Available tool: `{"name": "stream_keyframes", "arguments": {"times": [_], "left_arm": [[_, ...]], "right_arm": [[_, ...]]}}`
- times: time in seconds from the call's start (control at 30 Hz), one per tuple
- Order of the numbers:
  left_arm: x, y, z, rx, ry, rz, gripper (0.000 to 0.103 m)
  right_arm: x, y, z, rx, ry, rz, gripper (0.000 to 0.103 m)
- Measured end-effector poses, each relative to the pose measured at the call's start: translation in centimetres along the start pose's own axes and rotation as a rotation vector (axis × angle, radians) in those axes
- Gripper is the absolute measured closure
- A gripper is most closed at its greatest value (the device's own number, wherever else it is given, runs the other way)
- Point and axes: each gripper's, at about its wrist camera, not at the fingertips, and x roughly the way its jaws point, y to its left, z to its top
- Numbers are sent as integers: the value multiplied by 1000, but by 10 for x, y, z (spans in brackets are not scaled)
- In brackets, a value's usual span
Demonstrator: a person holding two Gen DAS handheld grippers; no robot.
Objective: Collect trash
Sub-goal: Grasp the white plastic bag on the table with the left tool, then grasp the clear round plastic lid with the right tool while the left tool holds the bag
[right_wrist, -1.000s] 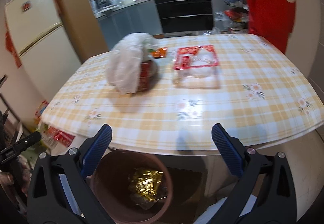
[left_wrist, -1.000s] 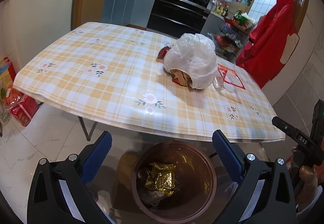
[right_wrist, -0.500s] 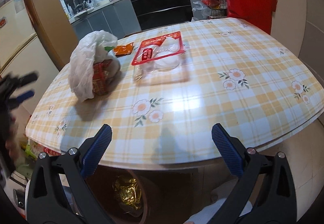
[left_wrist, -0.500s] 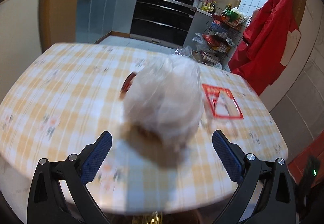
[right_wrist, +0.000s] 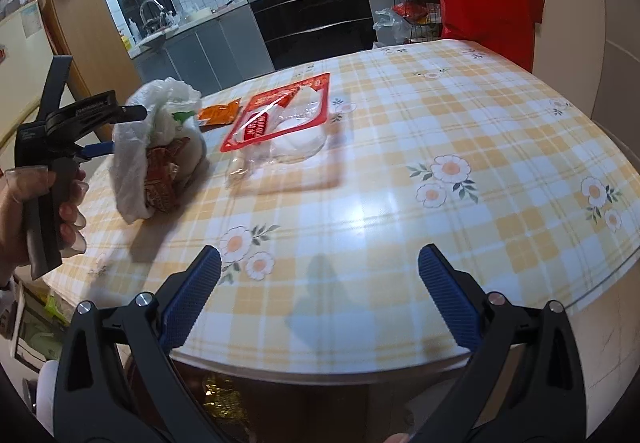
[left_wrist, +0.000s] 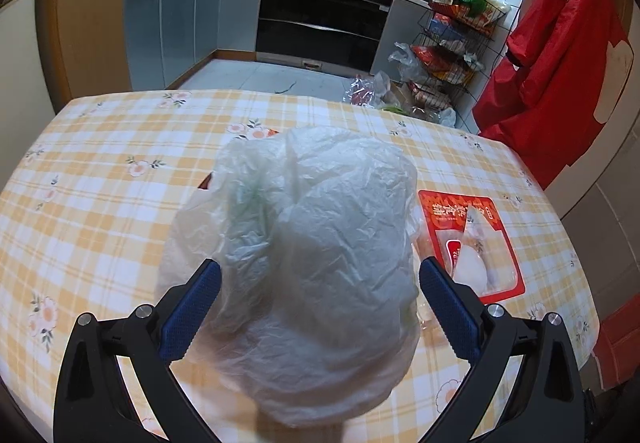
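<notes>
On the table (right_wrist: pixel 400 171), covered with a yellow checked cloth printed with flowers, a crumpled white plastic bag (left_wrist: pixel 304 267) was seen lying near the left-hand edge. Through its open side, in the right wrist view, red and brown wrappers (right_wrist: pixel 162 179) were visible inside it. The left gripper (left_wrist: pixel 320 307) was held right at the bag, its jaws spread wide, with one blue pad (left_wrist: pixel 190 311) on each side of the plastic; whether the pads were touching the bag could not be told, and nothing was clamped. In the right wrist view this gripper was seen from the side, gripped by a hand (right_wrist: pixel 24 211) around its handle, with the fingertips reaching the bag's upper left part.

Just beside the bag, to its right, a clear plastic packet with a red printed border (left_wrist: pixel 472 243) was lying flat on the cloth, with something white inside. Behind the bag, a small orange sachet (right_wrist: pixel 218 113) was lying on the cloth, near the red packet's far corner.

The right gripper (right_wrist: pixel 320 303) was held over the near edge of the table, well apart from the bag and the packet, its jaws also wide and holding nothing. Below the table edge, something gold and crinkled (right_wrist: pixel 222 403) was partly visible in shadow.
</notes>
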Motion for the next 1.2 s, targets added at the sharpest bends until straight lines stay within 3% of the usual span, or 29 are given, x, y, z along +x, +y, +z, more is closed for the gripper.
{"name": "stream_keyframes", "arguments": {"times": [0.03,0.1,0.13,0.17,0.2,0.27,0.5,0.6,0.67,0.73,0.93,1.2], "left_arm": [[1,0,-1,3,-3,-5,10],[0,-1,-3,29,-12,-9,45],[0,-1,-4,50,-8,3,54],[-2,-1,-4,57,-11,4,75],[-6,1,-4,61,-23,-6,87],[-18,7,-2,52,-56,-22,93],[-92,22,7,65,-234,-104,96],[-116,31,6,59,-282,-120,96],[-128,42,3,19,-294,-138,96],[-132,52,2,-14,-300,-146,96],[-137,81,-8,-95,-311,-142,96],[-152,113,-22,-175,-330,-200,96]], "right_arm": [[2,-1,1,1,5,16,6],[7,-1,5,-5,11,49,6],[8,1,7,-17,8,30,6],[12,3,9,-33,16,14,6],[16,4,12,-39,30,12,6],[23,3,19,-29,37,16,6],[43,1,60,-56,2,46,7],[62,10,88,-145,26,46,19],[77,15,104,-204,58,41,20],[94,23,121,-270,95,35,21],[158,55,156,-474,315,50,31],[201,78,158,-599,521,52,37]]}}
